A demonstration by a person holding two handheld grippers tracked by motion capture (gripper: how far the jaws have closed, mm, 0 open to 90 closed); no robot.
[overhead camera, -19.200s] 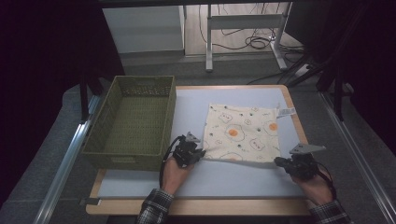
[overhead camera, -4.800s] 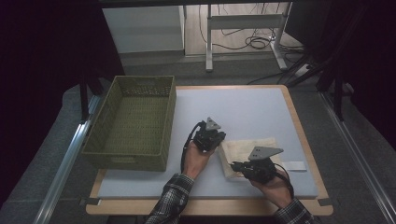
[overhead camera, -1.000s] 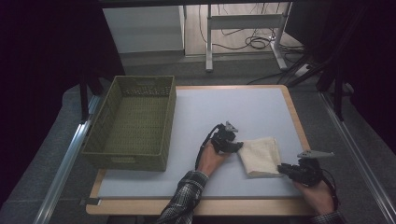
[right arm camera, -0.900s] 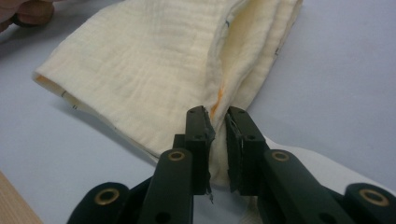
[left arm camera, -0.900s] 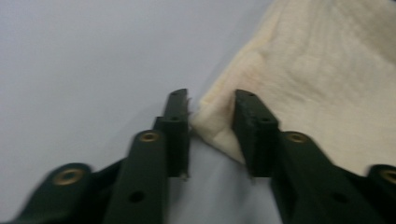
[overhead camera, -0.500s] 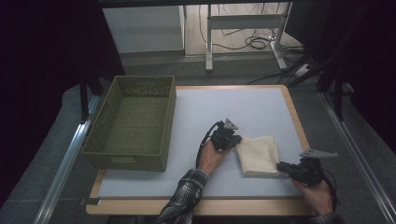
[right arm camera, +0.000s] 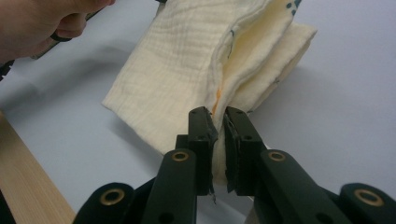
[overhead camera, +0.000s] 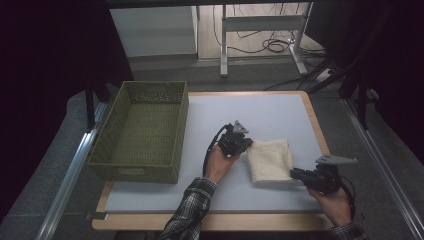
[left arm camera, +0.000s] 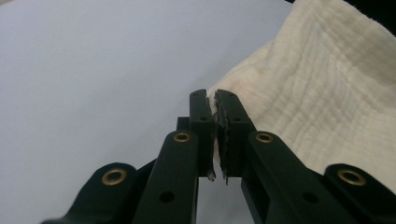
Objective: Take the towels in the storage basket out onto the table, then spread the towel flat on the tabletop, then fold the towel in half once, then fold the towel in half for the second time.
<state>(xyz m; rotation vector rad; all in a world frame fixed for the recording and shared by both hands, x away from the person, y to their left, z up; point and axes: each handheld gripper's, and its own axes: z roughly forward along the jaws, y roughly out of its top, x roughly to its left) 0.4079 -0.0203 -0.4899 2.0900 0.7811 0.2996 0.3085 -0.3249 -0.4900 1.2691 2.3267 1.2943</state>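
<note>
A folded cream cloth (overhead camera: 270,160) with a waffle weave lies at the right of the pale table (overhead camera: 275,112). My left gripper (overhead camera: 248,145) is at its upper left corner. In the left gripper view the jaws (left arm camera: 213,100) are shut, with a thin edge of the cloth (left arm camera: 327,93) pinched between them. My right gripper (overhead camera: 295,173) is at the cloth's near right corner. The right gripper view has those jaws (right arm camera: 217,116) shut on the layered edge of the cloth (right arm camera: 187,70), whose orange and blue print peeks out of the fold.
A green woven basket (overhead camera: 180,130) stands empty at the table's left, a hand's width from my left hand. The table's wooden front edge (overhead camera: 210,220) runs just below both forearms. The person's left hand (right arm camera: 42,18) fills the top left corner of the right gripper view.
Both grippers and the cloth between them have shifted a little up and to the left in the high view. The grippers stay at the same corners of the cloth.
</note>
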